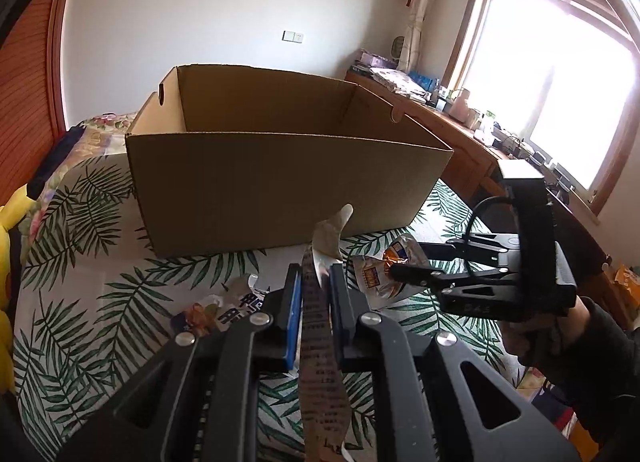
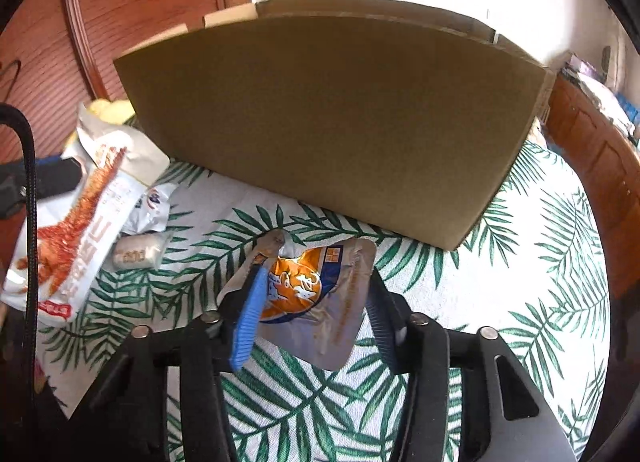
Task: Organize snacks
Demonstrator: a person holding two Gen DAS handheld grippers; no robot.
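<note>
On a palm-leaf bedspread (image 2: 540, 302), the left gripper (image 1: 315, 282) was clamped on a flat snack packet (image 1: 320, 326) held edge-on, its long axis running toward the open cardboard box (image 1: 280, 178) directly ahead. To its right, the right gripper (image 2: 316, 294) straddled an orange-and-silver snack pouch (image 2: 316, 302) lying just before the box wall; its fingers flanked the pouch, though whether they pressed it could not be told.

Each camera rides its gripper, looking forward and down along the fingers. Both share the brown open cardboard box (image 1: 280, 166) (image 2: 340, 118) just ahead on the palm-leaf printed cloth (image 1: 80, 294) (image 2: 540, 282), close up.
</note>
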